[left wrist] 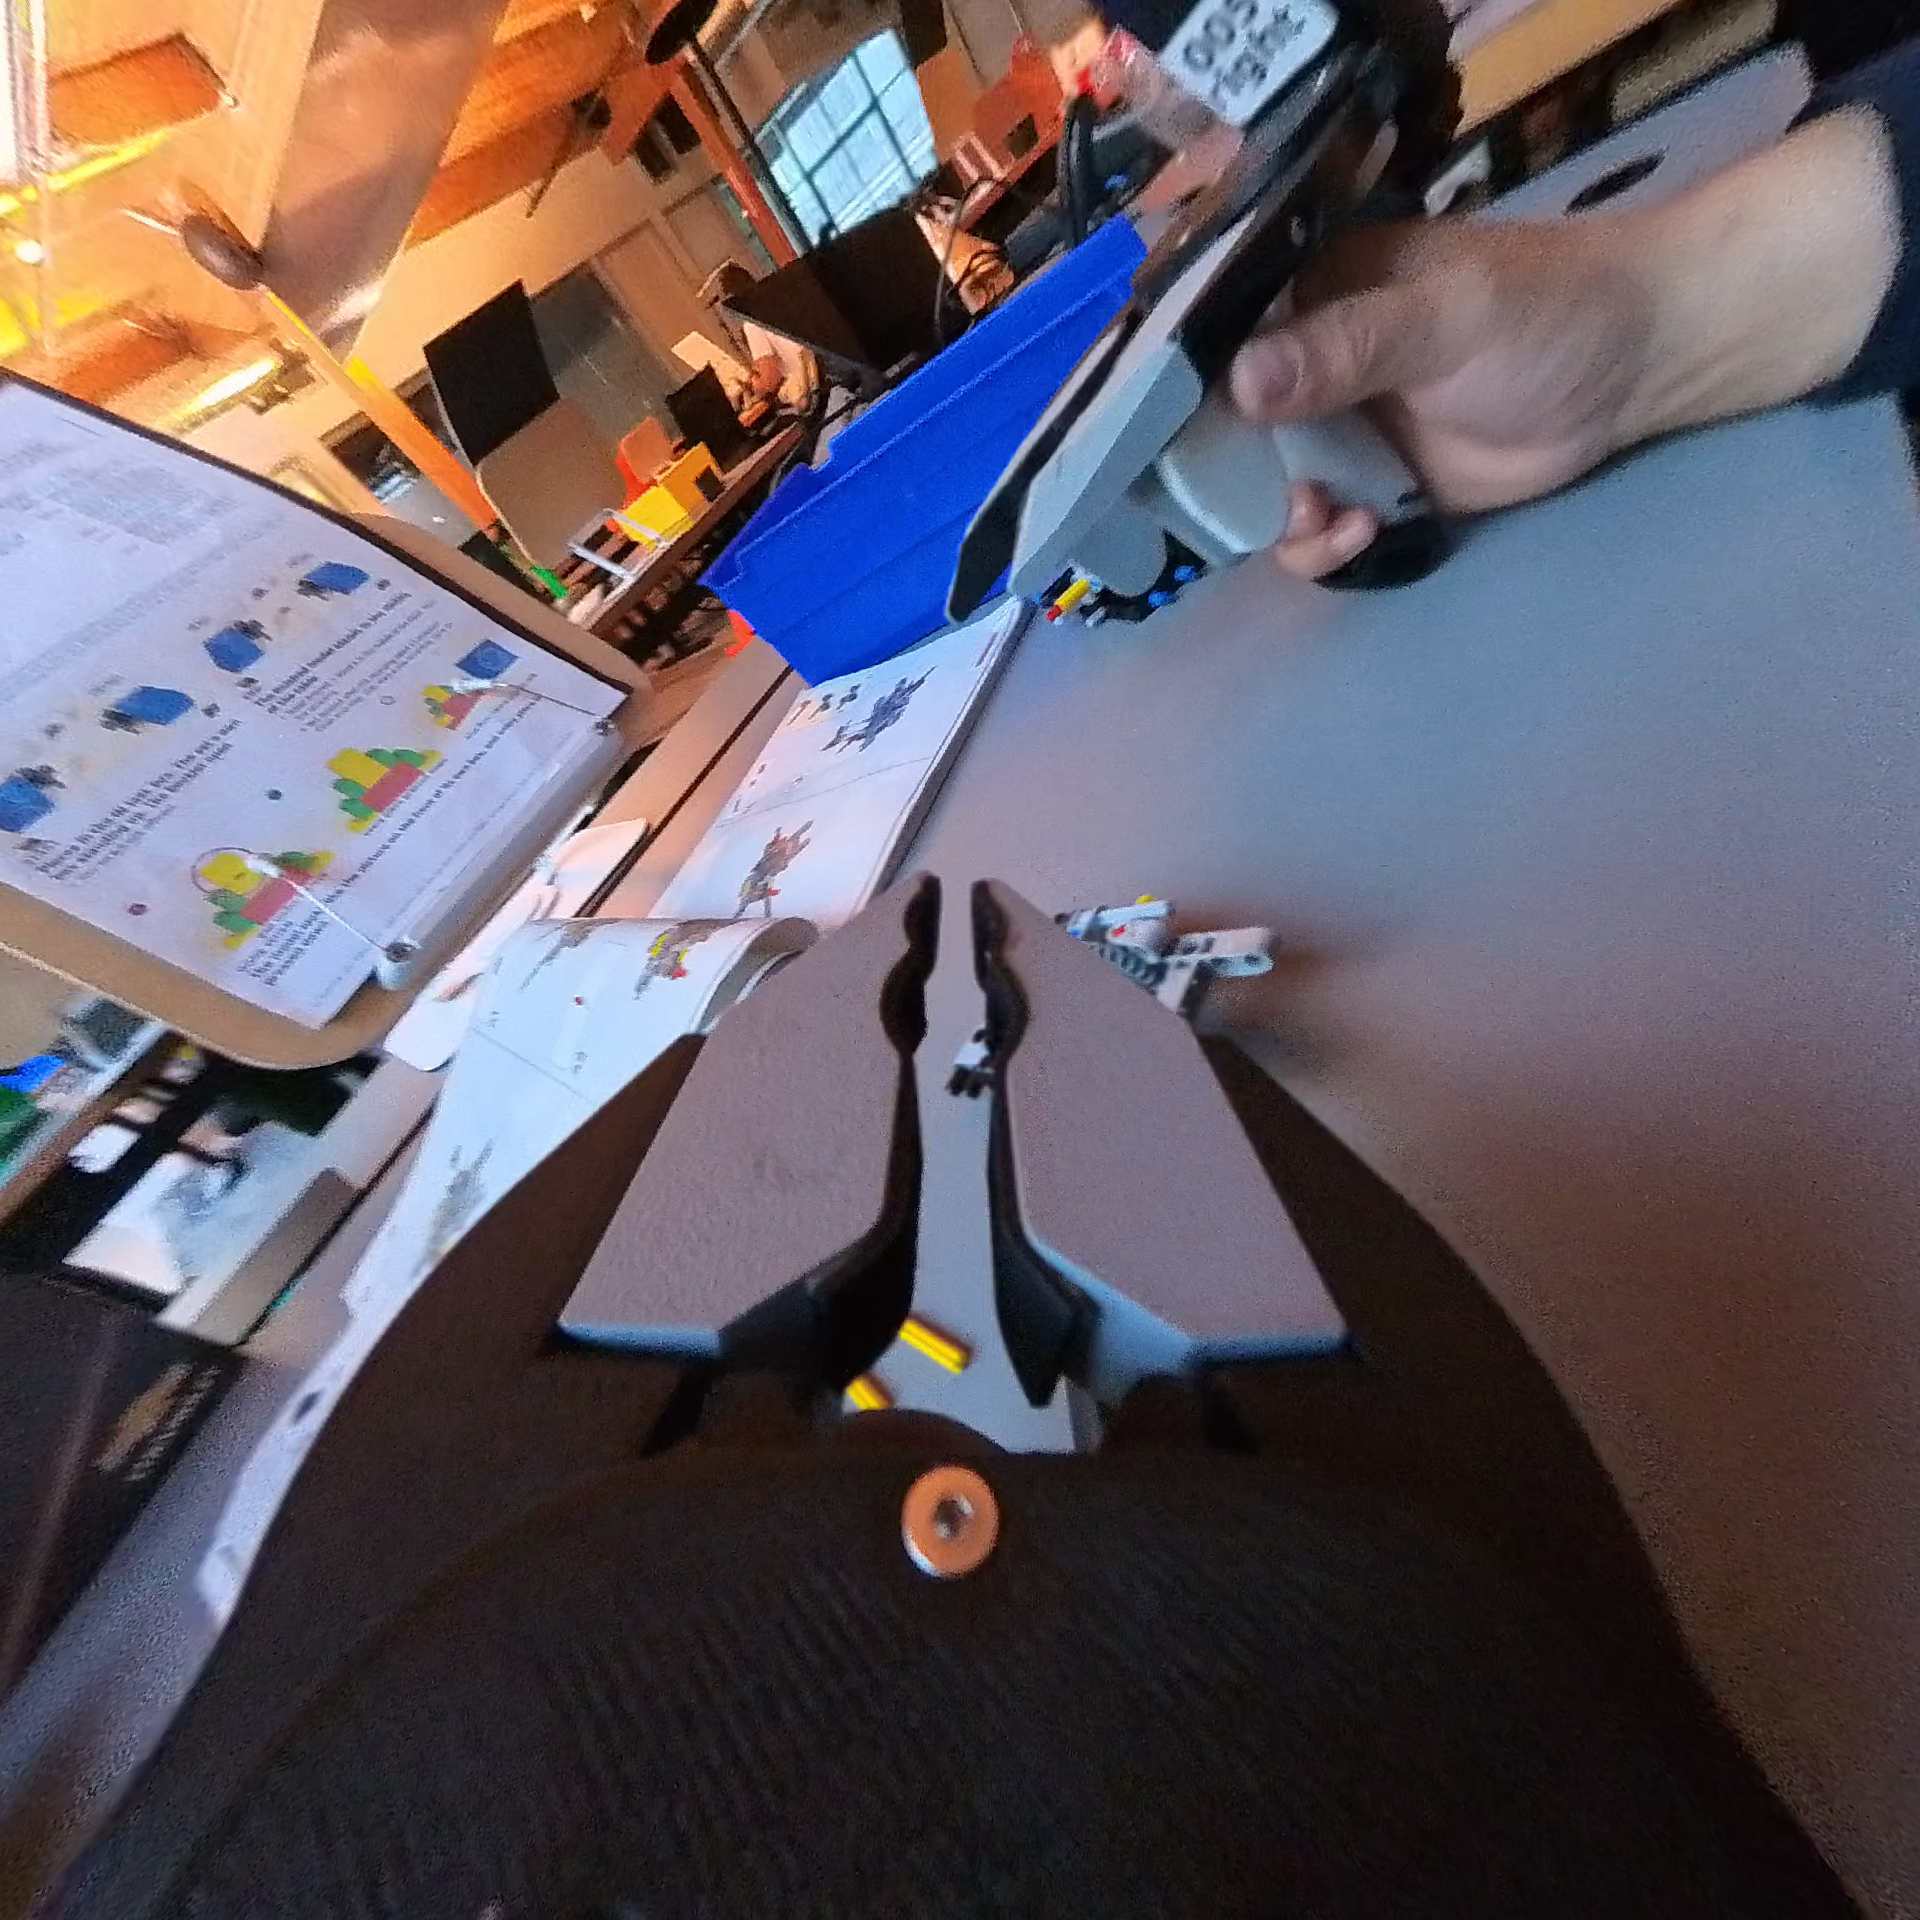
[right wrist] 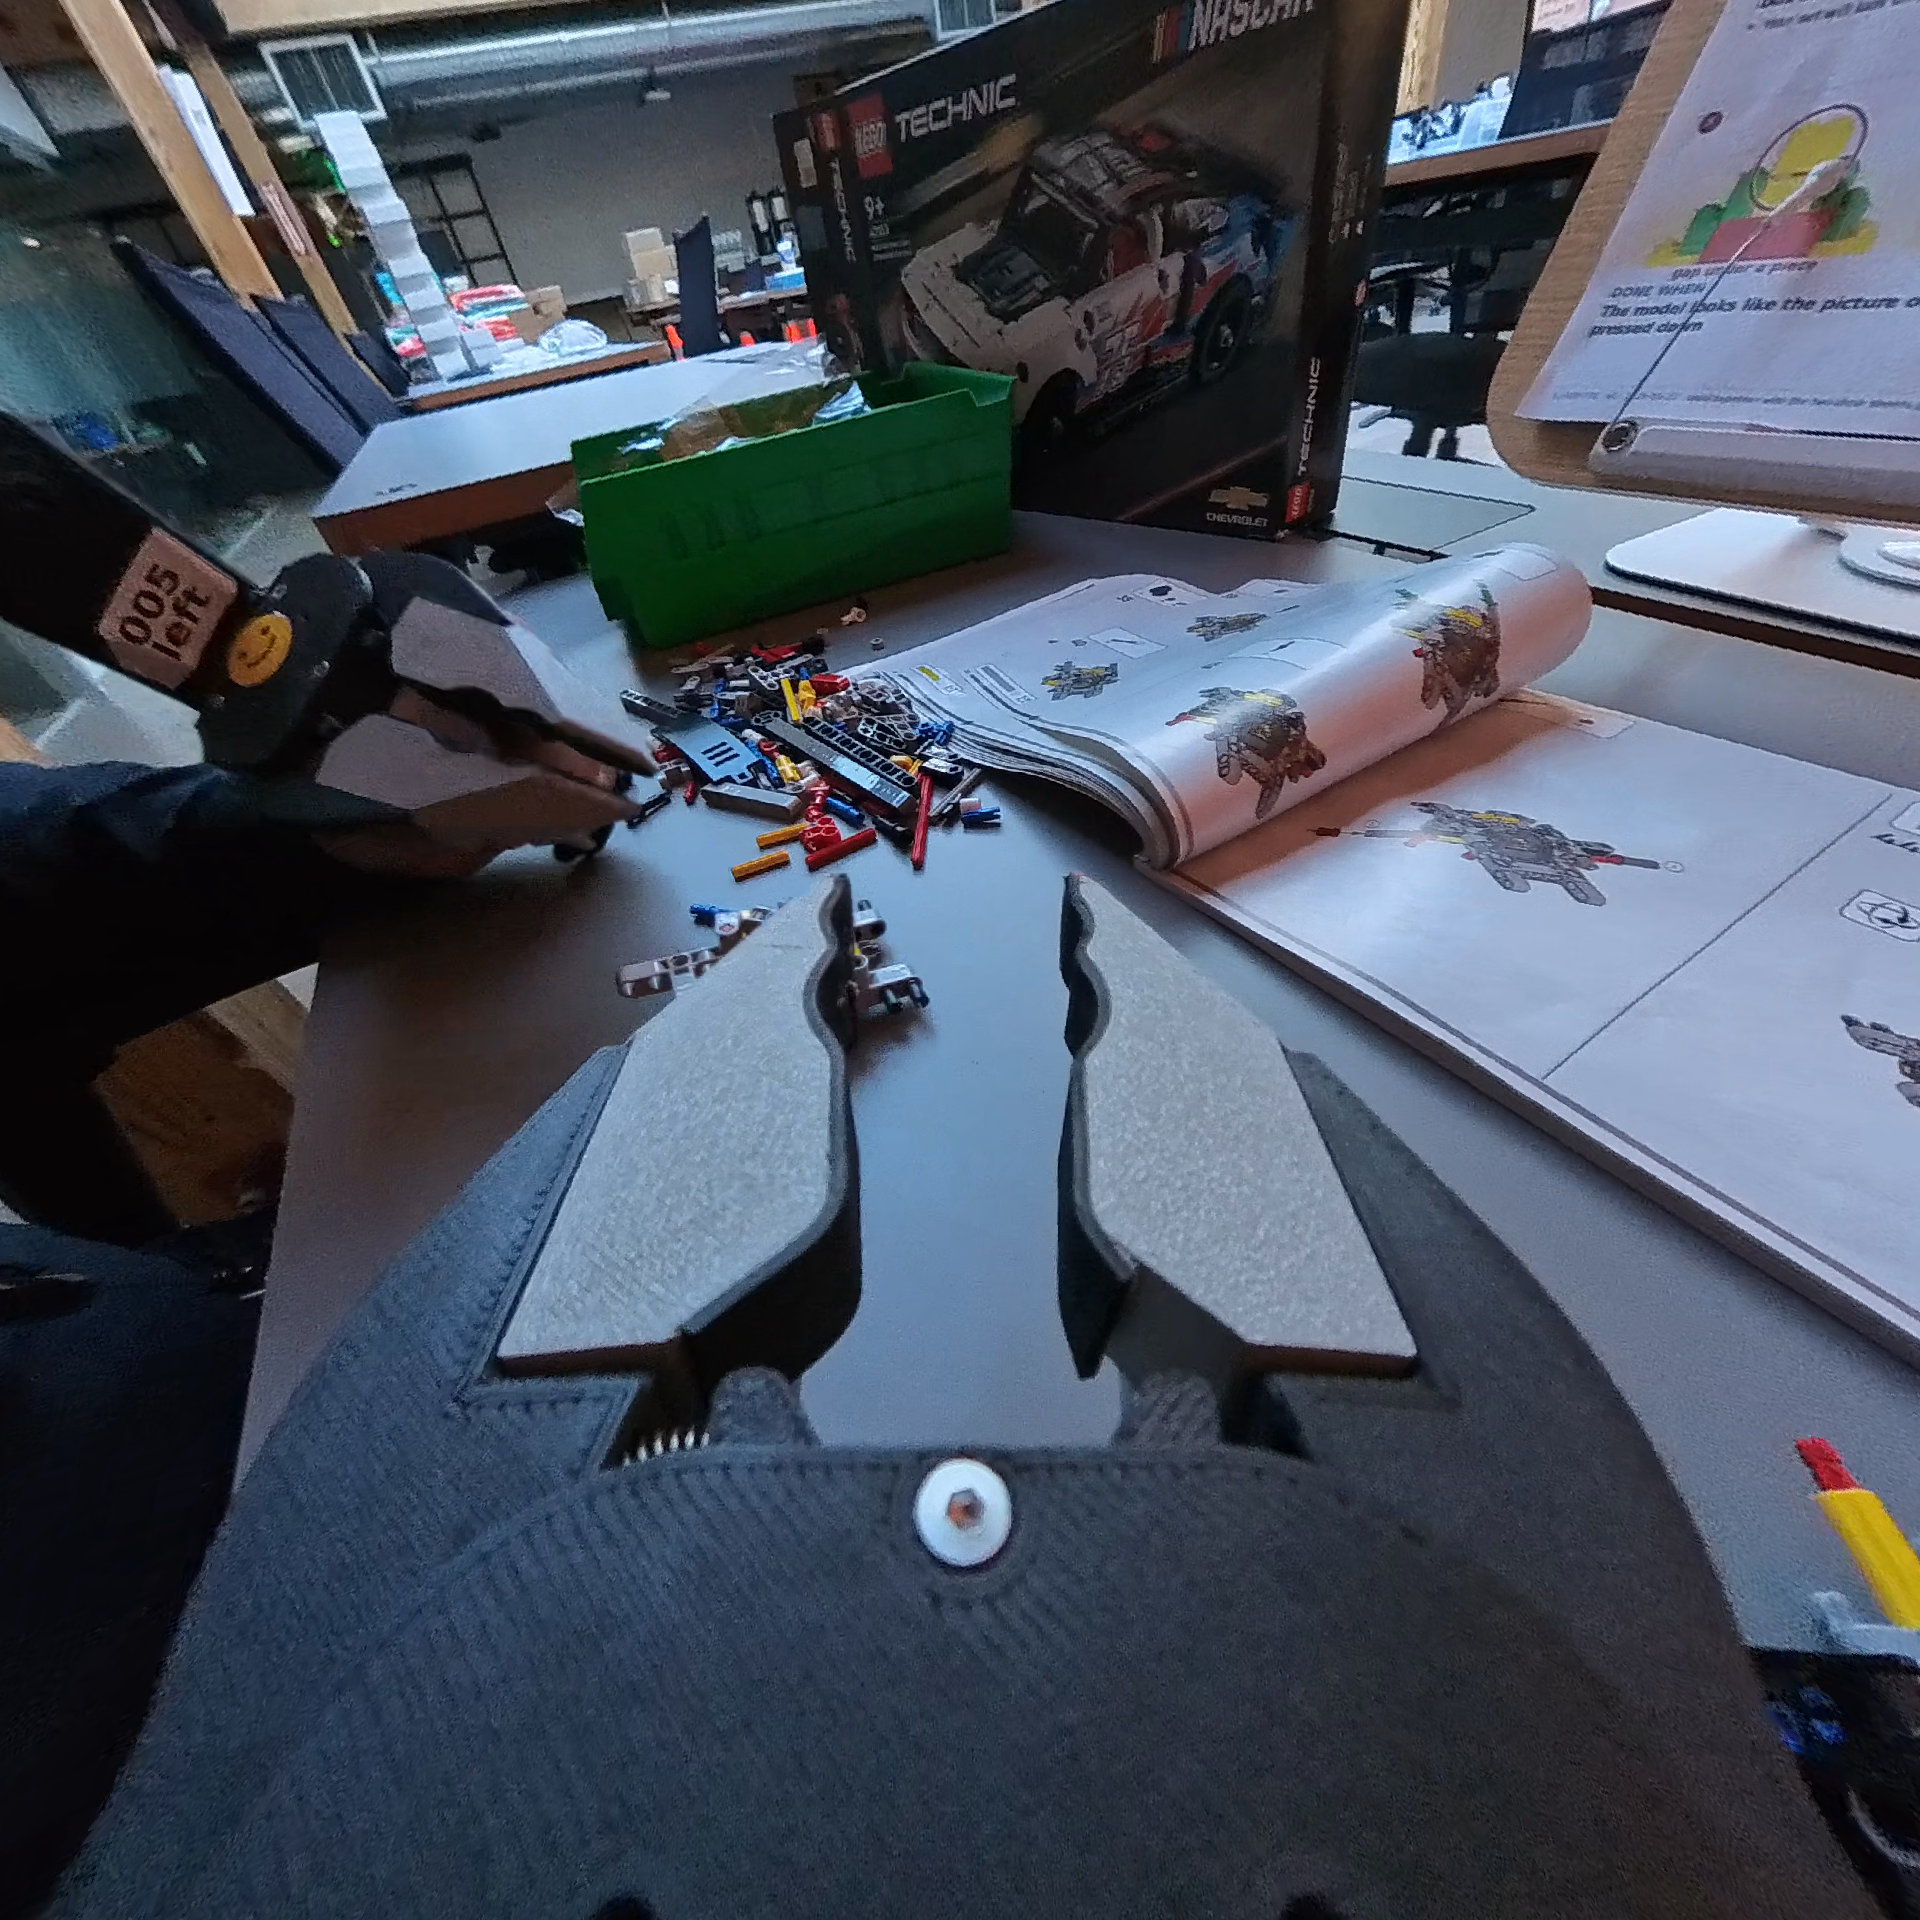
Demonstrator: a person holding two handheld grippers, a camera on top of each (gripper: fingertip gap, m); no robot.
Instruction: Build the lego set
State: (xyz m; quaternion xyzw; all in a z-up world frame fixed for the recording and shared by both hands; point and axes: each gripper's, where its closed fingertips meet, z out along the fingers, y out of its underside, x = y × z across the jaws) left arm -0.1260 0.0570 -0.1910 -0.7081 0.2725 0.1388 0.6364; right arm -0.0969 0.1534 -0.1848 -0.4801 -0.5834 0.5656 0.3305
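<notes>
L tool (left wrist: 954, 894) nearly clenched, wavy pads bare; R tool (right wrist: 956, 904) released beside small grey plastic assembly (right wrist: 878, 977).

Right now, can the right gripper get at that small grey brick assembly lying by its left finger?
Probably yes. The right gripper stands open, and the small grey brick assembly lies on bare table against its left finger, with nothing between.

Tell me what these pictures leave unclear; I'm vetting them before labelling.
Left wrist view: small grey piece at the left gripper, blurred; contact unclear.
Right wrist view: grey assembly partly hidden behind a finger of the right gripper.
Right wrist view: yellow-red part cut off by the right edge.
</notes>
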